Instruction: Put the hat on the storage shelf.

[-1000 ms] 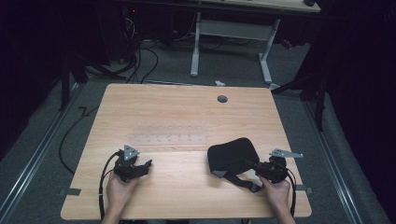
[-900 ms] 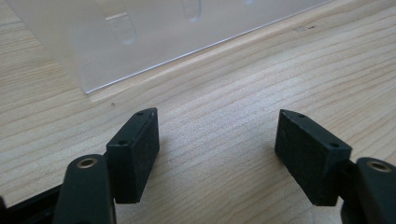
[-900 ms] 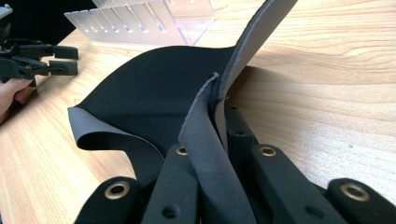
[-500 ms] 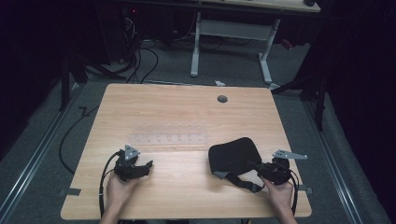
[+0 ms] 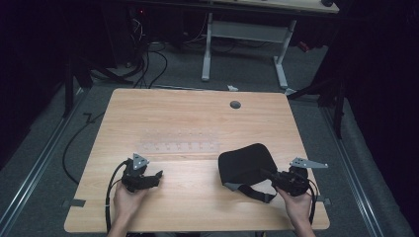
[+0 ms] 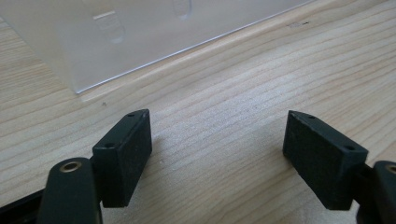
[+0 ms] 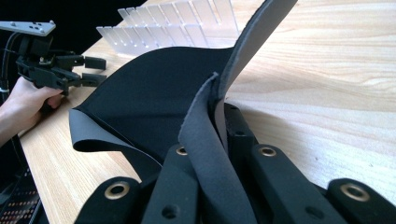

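Pouch (image 5: 247,165) right of clear rack (image 5: 180,140)

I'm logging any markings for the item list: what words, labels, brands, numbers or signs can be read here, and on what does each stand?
None can be read.
The black fabric piece clamped in the right gripper is plain, with no tag or print.
The clear plastic rack has only moulded slots.
The wooden table is bare wood.
The left gripper, its jaws apart with nothing between them, carries no lettering.

Black soft mask (image 5: 245,165) with strap, partly lifted; on table's near-right.
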Demonstrator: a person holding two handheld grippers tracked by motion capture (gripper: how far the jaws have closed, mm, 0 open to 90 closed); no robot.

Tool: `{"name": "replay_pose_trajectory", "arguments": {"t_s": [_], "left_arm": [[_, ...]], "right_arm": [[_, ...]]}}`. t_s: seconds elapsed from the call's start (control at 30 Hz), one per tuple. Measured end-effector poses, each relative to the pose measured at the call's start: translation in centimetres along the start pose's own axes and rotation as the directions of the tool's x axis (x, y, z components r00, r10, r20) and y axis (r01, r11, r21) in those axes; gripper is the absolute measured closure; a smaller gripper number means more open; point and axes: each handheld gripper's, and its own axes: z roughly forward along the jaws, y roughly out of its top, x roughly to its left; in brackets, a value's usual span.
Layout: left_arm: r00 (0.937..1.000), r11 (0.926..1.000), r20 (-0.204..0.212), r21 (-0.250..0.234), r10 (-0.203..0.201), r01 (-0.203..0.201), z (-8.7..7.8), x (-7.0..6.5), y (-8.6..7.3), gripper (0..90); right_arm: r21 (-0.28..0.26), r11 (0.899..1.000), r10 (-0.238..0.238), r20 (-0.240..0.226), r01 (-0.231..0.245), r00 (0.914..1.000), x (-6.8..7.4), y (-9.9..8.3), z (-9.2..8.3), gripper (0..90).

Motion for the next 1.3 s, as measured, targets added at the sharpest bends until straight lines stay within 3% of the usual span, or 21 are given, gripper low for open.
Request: {"name": "replay_pose_trajectory", "arguments": {"t_s": [0.1, 0.23, 0.3, 0.4, 0.53, 0.87, 1.07, 1.13, 1.3], "left_arm": [[0.9999, 1.0000, 0.009, 0.005, -0.007, 0.007, -0.1, -0.1, 0.0, 24.2], [0.9985, 1.0000, 0.054, 0.009, 0.000, 0.000, -0.7, -0.9, 0.0, 24.2], [0.9939, 0.9998, 0.111, 0.017, 0.001, -0.003, -1.2, -1.9, 0.1, 24.8], [0.9875, 0.9992, 0.155, 0.024, 0.027, -0.031, -1.5, -3.4, 0.0, 24.9], [0.9746, 0.9989, 0.221, 0.021, 0.037, -0.043, -1.9, -5.2, 0.1, 25.5], [0.9398, 0.9961, 0.335, 0.030, 0.069, -0.083, -2.6, -8.7, 0.0, 24.3], [0.9110, 0.9915, 0.396, 0.007, 0.117, -0.130, -3.1, -10.7, -0.1, 24.1], [0.9050, 0.9907, 0.407, 0.005, 0.122, -0.136, -3.2, -11.1, -0.1, 24.1], [0.8977, 0.9900, 0.422, 0.007, 0.125, -0.141, -3.3, -11.5, -0.1, 23.9]], "right_arm": [[-0.005, 1.000, -0.004, -0.001, 0.004, 1.0000, 0.2, 0.1, 0.0, 86.2], [0.001, 1.000, -0.011, -0.016, 0.011, 0.9998, 0.8, 0.3, 0.3, 86.2], [0.000, 1.000, -0.008, -0.024, 0.008, 0.9997, 1.0, 0.3, 0.4, 86.1], [0.001, 1.000, -0.012, -0.034, 0.013, 0.9993, 1.2, 0.3, 0.7, 86.1], [0.006, 1.000, -0.008, -0.045, 0.009, 0.9989, 1.5, 0.3, 0.9, 86.1], [0.012, 1.000, -0.013, -0.067, 0.013, 0.9977, 2.1, 0.6, 1.3, 86.1], [0.025, 0.999, -0.021, -0.088, 0.023, 0.9959, 3.0, 0.9, 1.9, 86.0], [0.029, 0.999, -0.024, -0.095, 0.027, 0.9952, 3.2, 1.0, 2.1, 86.0], [0.047, 0.999, -0.020, -0.103, 0.025, 0.9945, 3.5, 1.2, 2.6, 86.0]]}}
